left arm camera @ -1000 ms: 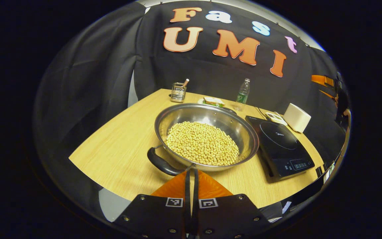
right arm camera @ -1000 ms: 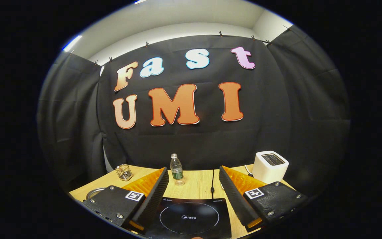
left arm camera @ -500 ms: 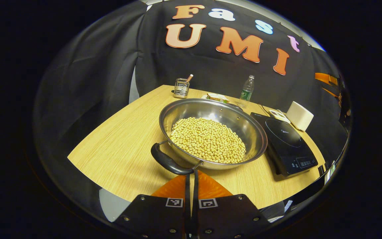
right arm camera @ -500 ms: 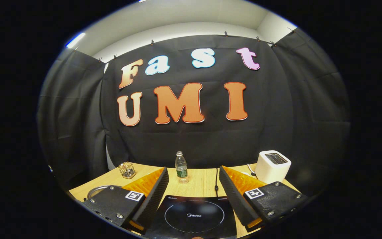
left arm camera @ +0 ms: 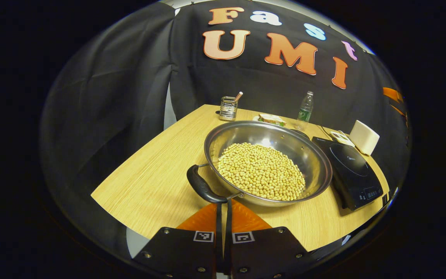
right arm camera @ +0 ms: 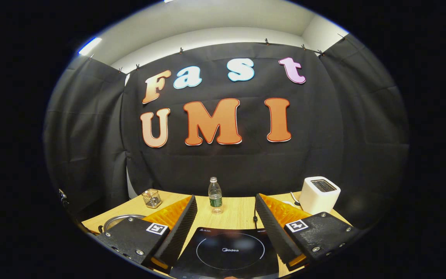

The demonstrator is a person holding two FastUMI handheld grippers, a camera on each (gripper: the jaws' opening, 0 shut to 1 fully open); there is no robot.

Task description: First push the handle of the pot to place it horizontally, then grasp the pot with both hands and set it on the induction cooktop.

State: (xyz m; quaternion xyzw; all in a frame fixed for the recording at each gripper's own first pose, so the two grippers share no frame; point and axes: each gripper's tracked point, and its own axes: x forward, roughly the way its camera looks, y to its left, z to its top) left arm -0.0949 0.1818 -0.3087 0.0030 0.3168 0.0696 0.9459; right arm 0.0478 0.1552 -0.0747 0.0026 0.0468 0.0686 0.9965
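A pale wooden surface (left arm camera: pixel 149 174) stands in a booth hung with black cloth. In the left gripper view, the left gripper (left arm camera: pixel 223 217) has its jaws closed together with nothing between them, their tips right at the near black handle (left arm camera: pixel 203 188) of the pot (left arm camera: pixel 316 162); whether they touch it cannot be told. The pot, a wide steel pan heaped with pale beans (left arm camera: pixel 261 176), sits on the surface just ahead of those jaws and a little to their right. Farther right, just beside the pot, lies the black induction cooktop (left arm camera: pixel 352 170). Beyond the pot are a wire holder (left arm camera: pixel 229 108), a sandwich (left arm camera: pixel 271 118), a water bottle (left arm camera: pixel 304 110) and a white toaster (left arm camera: pixel 364 137).

In the right gripper view, the right gripper (right arm camera: pixel 225 232) has its jaws spread wide and empty, above the cooktop (right arm camera: pixel 227 252), which lies between them. The bottle (right arm camera: pixel 215 195) stands ahead between the jaws, the toaster (right arm camera: pixel 319 195) beyond the right jaw, the holder (right arm camera: pixel 152 198) and the pot's rim (right arm camera: pixel 120 219) past the left jaw.
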